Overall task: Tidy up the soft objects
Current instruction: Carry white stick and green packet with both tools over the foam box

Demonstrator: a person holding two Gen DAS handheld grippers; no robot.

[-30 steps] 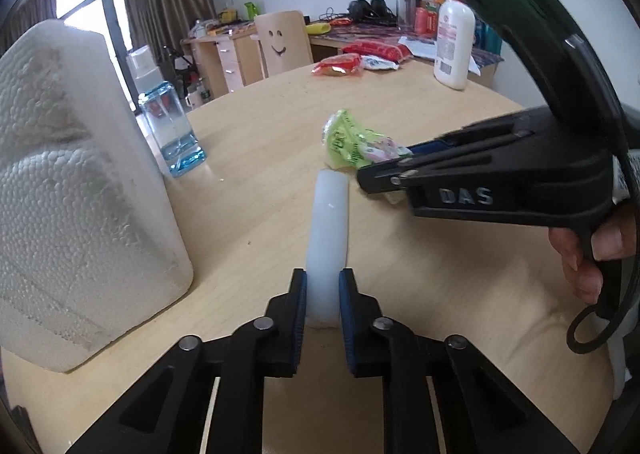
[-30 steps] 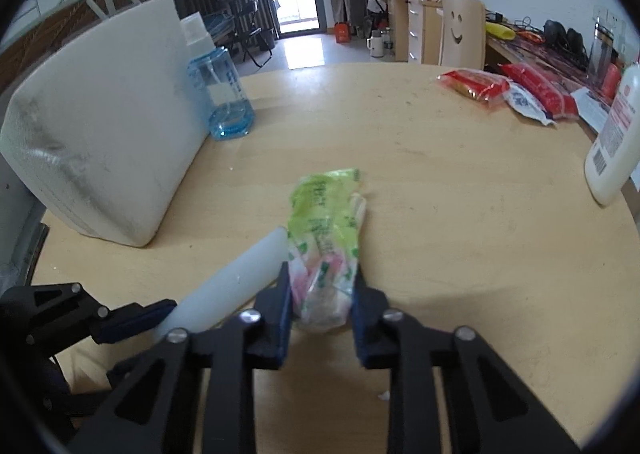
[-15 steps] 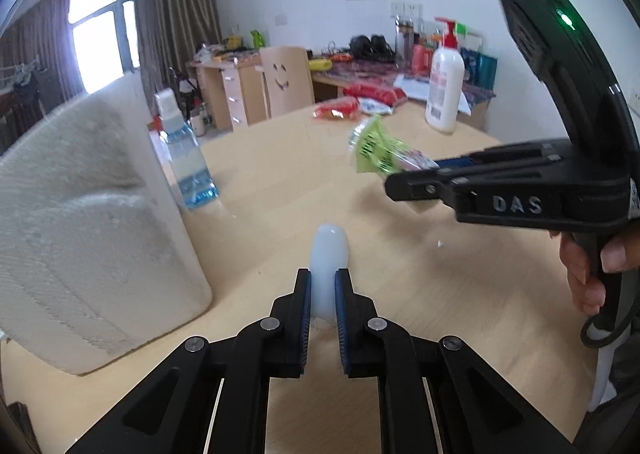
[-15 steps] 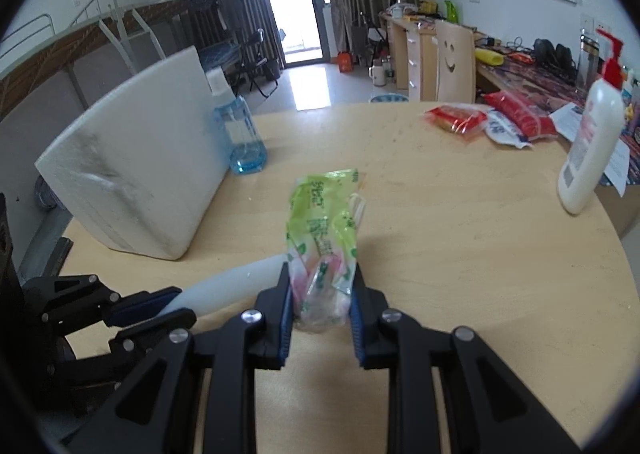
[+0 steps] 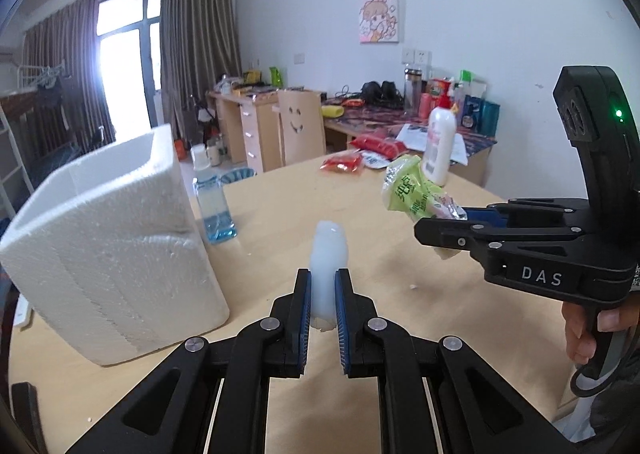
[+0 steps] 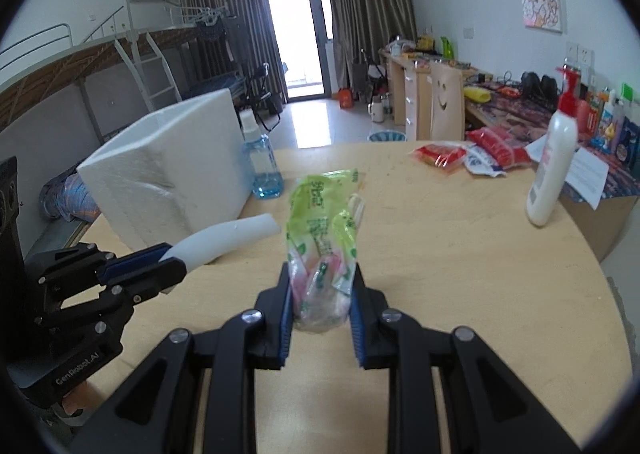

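My left gripper (image 5: 322,286) is shut on a white foam tube (image 5: 329,250) and holds it above the round wooden table (image 5: 280,206); the tube also shows in the right wrist view (image 6: 232,236). My right gripper (image 6: 320,286) is shut on a green and pink plastic packet (image 6: 322,222), lifted off the table; the packet also shows in the left wrist view (image 5: 416,194). A white styrofoam box (image 5: 108,246), open at the top, stands on the table to the left of both grippers (image 6: 168,178).
A blue-liquid bottle (image 5: 214,206) stands beside the box. A white lotion bottle (image 6: 554,158) and red snack packets (image 6: 440,154) lie at the table's far right. A chair with a smiley face (image 5: 300,126) and cluttered desks stand behind.
Both grippers have risen from the table, lifting the foam tube and the green packet well above its surface. The view now looks across the room.
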